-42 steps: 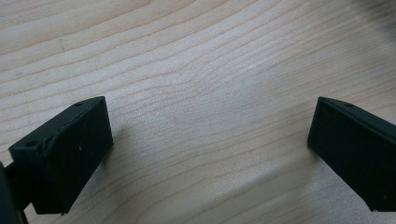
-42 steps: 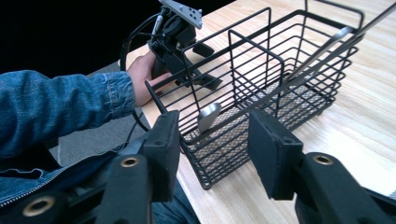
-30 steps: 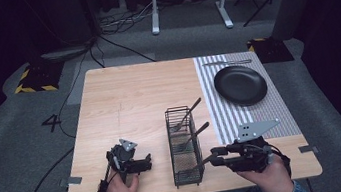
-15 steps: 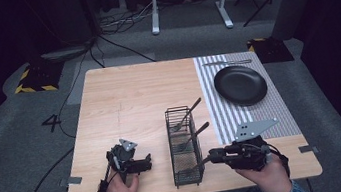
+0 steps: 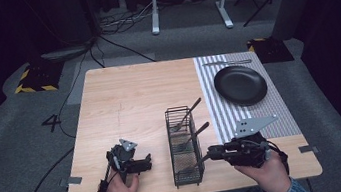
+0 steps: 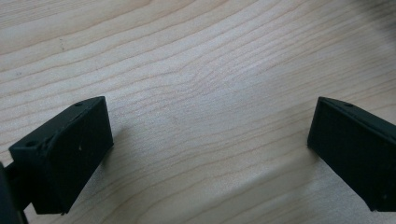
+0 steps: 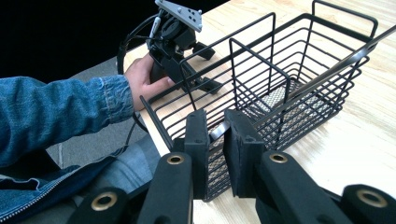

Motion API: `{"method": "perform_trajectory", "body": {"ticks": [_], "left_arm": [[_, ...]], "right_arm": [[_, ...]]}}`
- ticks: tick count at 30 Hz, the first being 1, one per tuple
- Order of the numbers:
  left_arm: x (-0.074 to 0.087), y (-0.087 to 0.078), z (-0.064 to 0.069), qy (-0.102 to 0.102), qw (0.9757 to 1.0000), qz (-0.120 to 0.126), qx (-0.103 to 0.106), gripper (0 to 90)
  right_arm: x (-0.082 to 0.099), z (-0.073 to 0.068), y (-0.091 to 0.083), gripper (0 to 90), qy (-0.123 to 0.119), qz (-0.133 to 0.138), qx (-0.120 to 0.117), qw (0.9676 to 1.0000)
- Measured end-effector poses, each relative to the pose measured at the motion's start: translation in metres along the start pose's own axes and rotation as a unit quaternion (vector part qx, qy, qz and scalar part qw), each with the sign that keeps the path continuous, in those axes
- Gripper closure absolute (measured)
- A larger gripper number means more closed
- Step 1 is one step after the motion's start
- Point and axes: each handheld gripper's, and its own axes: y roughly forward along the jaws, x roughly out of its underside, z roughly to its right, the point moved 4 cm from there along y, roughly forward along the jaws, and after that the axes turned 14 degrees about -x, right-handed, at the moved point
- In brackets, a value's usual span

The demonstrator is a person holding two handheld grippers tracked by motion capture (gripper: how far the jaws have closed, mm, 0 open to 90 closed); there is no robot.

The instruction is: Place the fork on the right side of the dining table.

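High view: black wire caddy (image 5: 185, 147) standing near the front edge of the wooden counter (image 5: 133, 96), between both grippers. Right gripper (image 7: 215, 135) clamped on a utensil handle (image 7: 219, 130) at the caddy's near end compartment. Left gripper (image 6: 210, 140) spread wide over bare wood, holding nothing; black plate (image 5: 240, 84) well apart on the striped mat (image 5: 221, 114).

Blue denim sleeves (image 7: 56, 112) with stitched cuffs on both forearms. Left gripper (image 5: 140, 165): black body, grey three-cornered plate with holes, black cable. Right gripper (image 5: 214, 153): black, same grey plate; black padded jaws, arms with brass-coloured rivets (image 7: 175, 159).
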Motion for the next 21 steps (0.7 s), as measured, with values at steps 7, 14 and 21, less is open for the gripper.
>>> {"method": "perform_trajectory", "body": {"ticks": [7,14,21], "left_arm": [[0.0,0.0,0.0,0.0,1.0,0.0,0.0,0.1],[0.0,0.0,0.0,0.0,1.0,0.0,0.0,0.1],[0.0,0.0,0.0,0.0,1.0,0.0,0.0,0.1]], "right_arm": [[-0.005,-0.001,-0.001,81.0,-0.007,0.004,0.004,1.0],[-0.01,-0.002,-0.002,83.5,-0.013,0.007,0.007,0.9999],[-0.016,-0.003,-0.003,86.6,-0.02,0.01,0.006,0.9997]]}}
